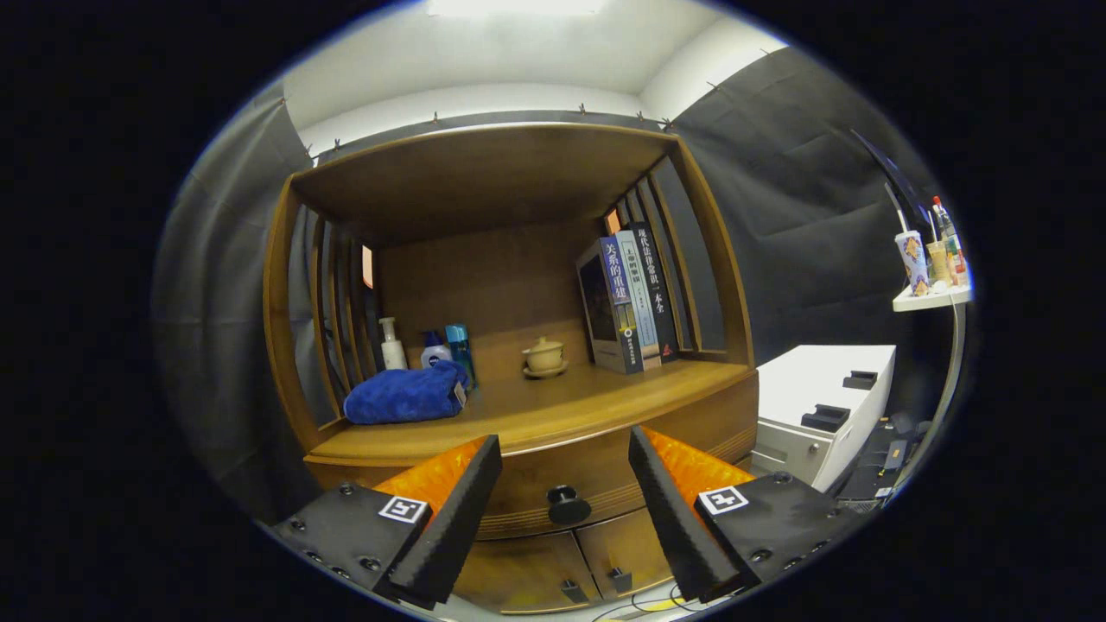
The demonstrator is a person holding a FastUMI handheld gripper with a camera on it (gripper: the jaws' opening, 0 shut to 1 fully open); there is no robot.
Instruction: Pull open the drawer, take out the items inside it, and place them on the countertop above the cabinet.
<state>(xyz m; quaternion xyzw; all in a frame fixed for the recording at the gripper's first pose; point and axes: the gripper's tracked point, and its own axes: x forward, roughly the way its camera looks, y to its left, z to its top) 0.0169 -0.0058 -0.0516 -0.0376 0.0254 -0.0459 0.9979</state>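
Gripper (566, 471) spread wide, holding nothing. Between its fingers, just beyond the tips: dark round drawer knob (568, 504) on the closed drawer (596, 479) of a wooden cabinet (518, 432). Fingers not touching knob. Below the drawer, two small cupboard doors (575, 561). On the countertop (553, 406) above: folded blue towel (406, 395) at left, three toiletry bottles (428, 347) behind it, lidded tea cup on saucer (544, 357) mid-shelf, row of upright books (629, 302) at right. White cabinet (825, 406) beside, to the right.
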